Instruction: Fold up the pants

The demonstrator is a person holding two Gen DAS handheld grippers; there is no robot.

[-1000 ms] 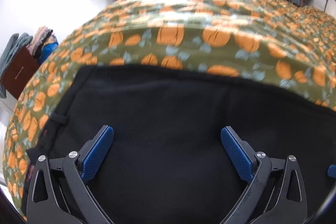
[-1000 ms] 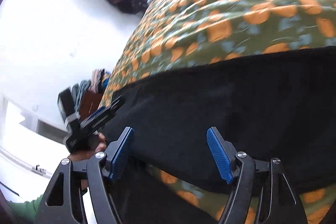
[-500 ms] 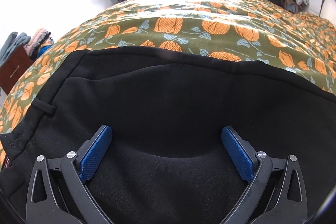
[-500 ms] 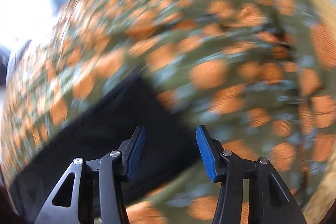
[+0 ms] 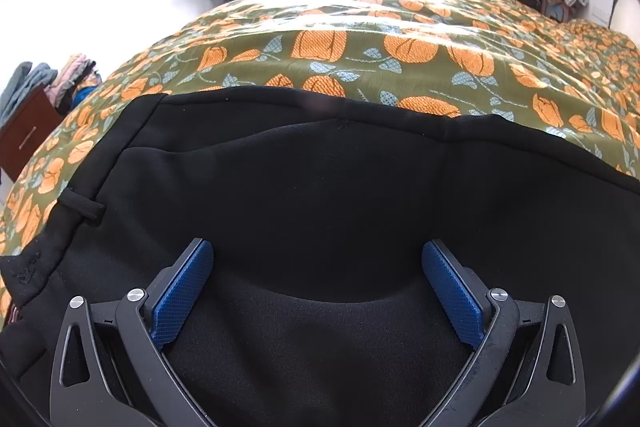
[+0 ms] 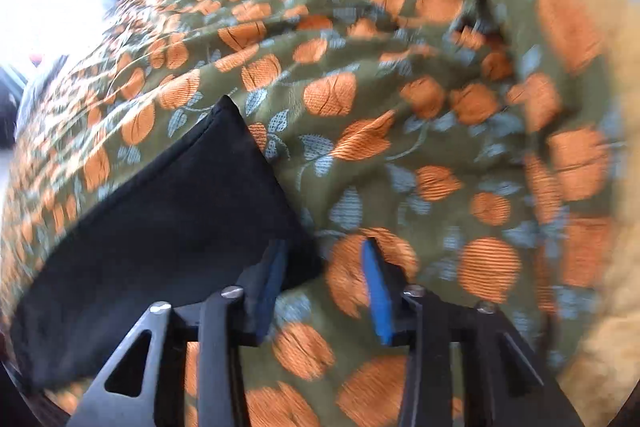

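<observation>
We hold the left gripper [image 5: 318, 291] above the black pants [image 5: 320, 195], which lie flat on the flowered bedspread [image 5: 400, 47]. Its blue pads stand wide apart and nothing is between them; the dark cloth is only below and ahead of them. The belt loop [image 5: 82, 205] is ahead to the left of this gripper, at the waist edge.

Our right gripper [image 6: 326, 279] is at the other end, near the corner of the pants leg [image 6: 180, 211]. Its jaws are about half apart, and the corner of the cloth reaches in beside the left pad [image 6: 274, 279]. This picture is blurred, so we cannot tell if the pad touches the cloth; the right pad stands over the bedspread alone.

We think the danger here is a bad pinch. If the right gripper shuts now, it may take only a thin edge, or take the bedspread together with the leg, because both lie soft under the pads. Then the fold would drag the cover or slip out.

The left view shows the waist, the window and the piles of clothes; the right view shows only the leg end.
</observation>
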